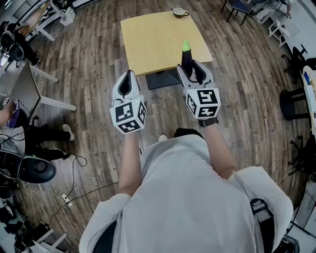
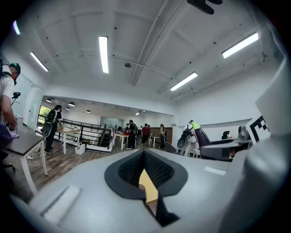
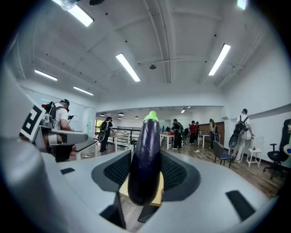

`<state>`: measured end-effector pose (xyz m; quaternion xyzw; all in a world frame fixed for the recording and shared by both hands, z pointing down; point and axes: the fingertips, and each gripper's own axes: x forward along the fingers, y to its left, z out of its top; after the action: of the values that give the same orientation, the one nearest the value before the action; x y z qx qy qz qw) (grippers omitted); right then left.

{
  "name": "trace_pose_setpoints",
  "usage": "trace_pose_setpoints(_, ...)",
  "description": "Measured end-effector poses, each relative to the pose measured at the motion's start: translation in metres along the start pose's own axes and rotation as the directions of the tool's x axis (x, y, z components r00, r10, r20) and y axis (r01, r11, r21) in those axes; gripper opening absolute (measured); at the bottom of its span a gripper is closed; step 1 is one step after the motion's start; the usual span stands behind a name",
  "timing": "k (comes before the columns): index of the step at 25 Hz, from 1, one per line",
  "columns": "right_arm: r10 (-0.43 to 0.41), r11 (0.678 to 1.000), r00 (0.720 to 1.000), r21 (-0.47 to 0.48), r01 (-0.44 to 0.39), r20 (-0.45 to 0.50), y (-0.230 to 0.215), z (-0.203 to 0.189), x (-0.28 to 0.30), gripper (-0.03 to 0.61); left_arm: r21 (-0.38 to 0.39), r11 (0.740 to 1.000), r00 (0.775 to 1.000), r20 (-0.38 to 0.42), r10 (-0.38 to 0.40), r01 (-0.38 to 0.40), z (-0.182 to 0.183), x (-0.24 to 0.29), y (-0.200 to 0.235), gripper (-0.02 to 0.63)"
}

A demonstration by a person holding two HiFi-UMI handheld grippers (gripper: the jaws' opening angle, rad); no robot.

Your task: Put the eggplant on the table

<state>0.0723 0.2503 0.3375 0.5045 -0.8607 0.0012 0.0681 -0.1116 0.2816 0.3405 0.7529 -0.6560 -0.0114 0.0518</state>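
Note:
A dark purple eggplant (image 1: 186, 58) with a green stem end stands upright between the jaws of my right gripper (image 1: 190, 68). In the right gripper view the eggplant (image 3: 145, 154) fills the gap and both pads press its sides, so the right gripper (image 3: 146, 172) is shut on it. It hangs over the near right edge of the yellow table (image 1: 153, 39). My left gripper (image 1: 129, 83) is short of the table's near edge. In the left gripper view its pads meet with nothing between them, so the left gripper (image 2: 144, 160) is shut and empty.
A small round dish (image 1: 180, 12) sits at the table's far edge. The table's dark base (image 1: 162, 79) stands on the wooden floor. A desk (image 1: 24, 91) and an office chair (image 1: 34, 169) are to the left, a black stool (image 1: 292, 104) to the right.

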Motion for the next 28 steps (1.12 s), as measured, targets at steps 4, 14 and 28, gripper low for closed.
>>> trace_pose_setpoints(4, 0.002, 1.0, 1.0, 0.009, -0.002, -0.013, 0.015, -0.007, 0.001, 0.207, -0.02, 0.999, 0.999, -0.014, -0.028, 0.028, -0.008, -0.003, 0.004, 0.008)
trace_pose_setpoints(14, 0.005, 0.997, 0.999, 0.079, -0.003, -0.032, -0.004, -0.027, 0.042, 0.207, -0.039, 0.999, 0.998, -0.053, -0.035, 0.033, -0.025, 0.034, 0.002, 0.008)
trace_pose_setpoints(28, 0.115, 0.988, 0.993, 0.095, -0.118, 0.04, -0.089, 0.005, 0.226, 0.207, 0.007, 0.999, 0.999, -0.011, 0.037, -0.037, 0.007, 0.233, 0.02, 0.008)
